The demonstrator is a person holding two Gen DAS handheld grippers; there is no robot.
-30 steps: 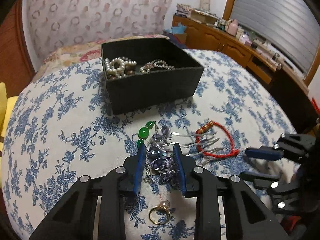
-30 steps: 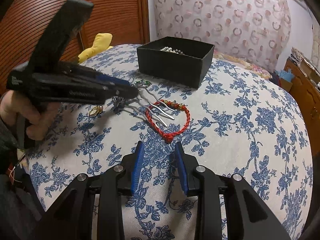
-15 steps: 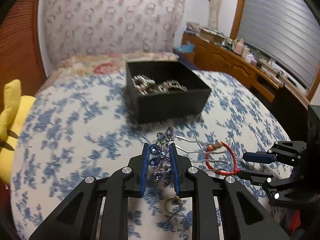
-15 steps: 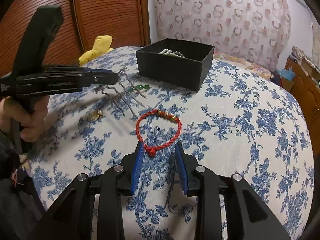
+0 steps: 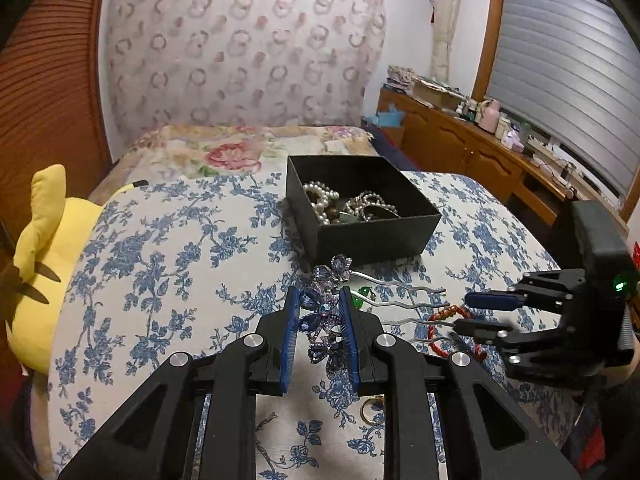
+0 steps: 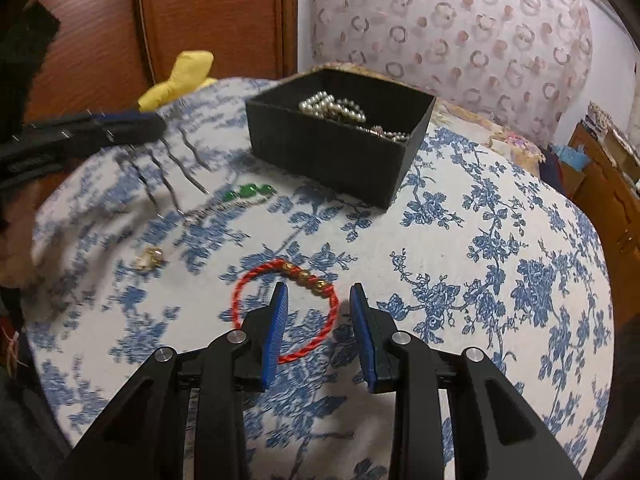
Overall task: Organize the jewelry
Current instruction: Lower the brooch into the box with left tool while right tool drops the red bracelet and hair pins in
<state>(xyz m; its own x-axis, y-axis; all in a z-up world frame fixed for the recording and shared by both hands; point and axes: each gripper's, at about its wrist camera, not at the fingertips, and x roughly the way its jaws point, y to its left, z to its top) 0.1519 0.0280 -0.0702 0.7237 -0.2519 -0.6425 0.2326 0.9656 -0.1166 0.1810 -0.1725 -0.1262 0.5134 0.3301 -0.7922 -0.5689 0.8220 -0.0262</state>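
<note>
black box (image 5: pixel 376 236) ahead, yellow plush (image 5: pixel 52 240) aside

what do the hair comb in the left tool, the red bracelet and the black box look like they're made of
Hair comb: silvery wavy prongs, likely metal; the glossy faceted blue-purple stones look like glass or rhinestone.
Red bracelet: twisted red cord, matte, with a few shiny gold-brown beads, possibly metal or stone.
Black box: flat matte walls with crisp edges, probably cardboard.

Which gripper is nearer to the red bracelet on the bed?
Right. The right gripper hovers open directly over the red bracelet, its fingertips straddling one side of the loop. The left gripper is off to the side, shut on the jewelled hair comb.
</note>
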